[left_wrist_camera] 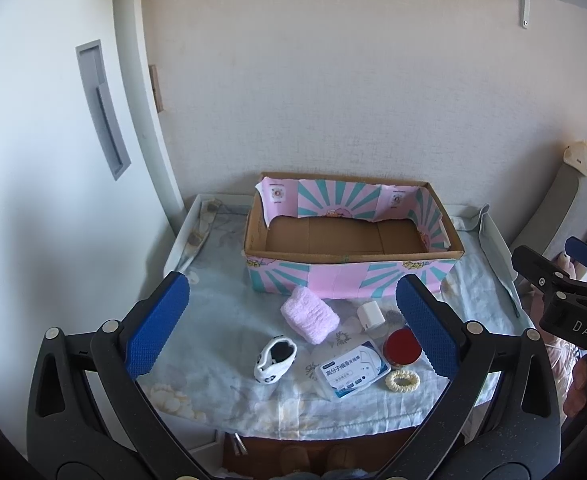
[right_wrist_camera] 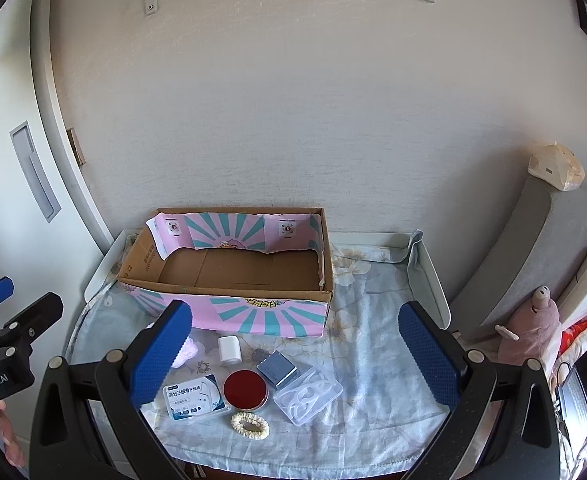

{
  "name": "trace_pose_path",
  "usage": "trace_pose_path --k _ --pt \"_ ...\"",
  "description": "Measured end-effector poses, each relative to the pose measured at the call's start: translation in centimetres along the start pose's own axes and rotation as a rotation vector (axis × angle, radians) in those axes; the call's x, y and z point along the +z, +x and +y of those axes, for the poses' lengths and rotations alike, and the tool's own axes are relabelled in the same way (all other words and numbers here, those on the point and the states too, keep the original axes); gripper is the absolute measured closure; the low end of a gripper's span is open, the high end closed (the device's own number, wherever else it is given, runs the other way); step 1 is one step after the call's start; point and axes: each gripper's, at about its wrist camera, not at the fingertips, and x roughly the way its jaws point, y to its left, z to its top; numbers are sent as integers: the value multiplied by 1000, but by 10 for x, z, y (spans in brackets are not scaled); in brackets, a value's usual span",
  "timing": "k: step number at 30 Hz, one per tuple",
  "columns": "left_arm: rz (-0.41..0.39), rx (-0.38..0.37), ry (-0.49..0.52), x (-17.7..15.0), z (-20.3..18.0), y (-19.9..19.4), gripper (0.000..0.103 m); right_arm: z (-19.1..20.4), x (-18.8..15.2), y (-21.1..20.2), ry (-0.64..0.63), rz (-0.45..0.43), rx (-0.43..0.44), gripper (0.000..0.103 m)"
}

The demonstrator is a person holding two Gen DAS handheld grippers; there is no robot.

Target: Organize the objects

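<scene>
An empty pink-and-teal cardboard box (left_wrist_camera: 351,276) (right_wrist_camera: 253,316) stands at the back of a cloth-covered table. In front of it lie a pink fuzzy band (left_wrist_camera: 309,314) (right_wrist_camera: 185,350), a black-and-white sock (left_wrist_camera: 275,360), a white charger (left_wrist_camera: 370,314) (right_wrist_camera: 228,349), a red-lidded jar (left_wrist_camera: 402,346) (right_wrist_camera: 245,390), a floss pick box (left_wrist_camera: 353,370) (right_wrist_camera: 195,396), a cream scrunchie (left_wrist_camera: 402,381) (right_wrist_camera: 250,425), a grey square case (right_wrist_camera: 277,369) and a clear box of floss picks (right_wrist_camera: 307,394). My left gripper (left_wrist_camera: 293,332) and right gripper (right_wrist_camera: 295,360) are open, empty, above the items.
The table has raised white rims (right_wrist_camera: 429,280) and a floral cloth (left_wrist_camera: 221,320). A white door (left_wrist_camera: 53,120) is at the left. A grey sofa (right_wrist_camera: 533,248) with a pink plush toy (right_wrist_camera: 529,328) is at the right.
</scene>
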Motion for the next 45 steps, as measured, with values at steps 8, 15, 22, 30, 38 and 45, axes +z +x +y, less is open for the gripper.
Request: trace_pose_path --k 8,15,22,30,38,45 --pt "2 -3 -1 3 0 3 0 2 3 2 -4 -3 2 0" --pt "0 -7 0 6 2 6 0 3 4 2 -10 -9 8 0" --pt "-2 -9 -2 8 3 6 0 4 4 1 -17 -10 10 0" --pt "-13 -2 1 11 5 2 0 3 6 -3 -36 -26 30 0" --pt "-12 -4 -2 10 4 0 0 3 4 -4 -44 -29 44 0" --pt "-11 -1 -4 9 4 -1 0 4 3 -4 -84 -36 91 0"
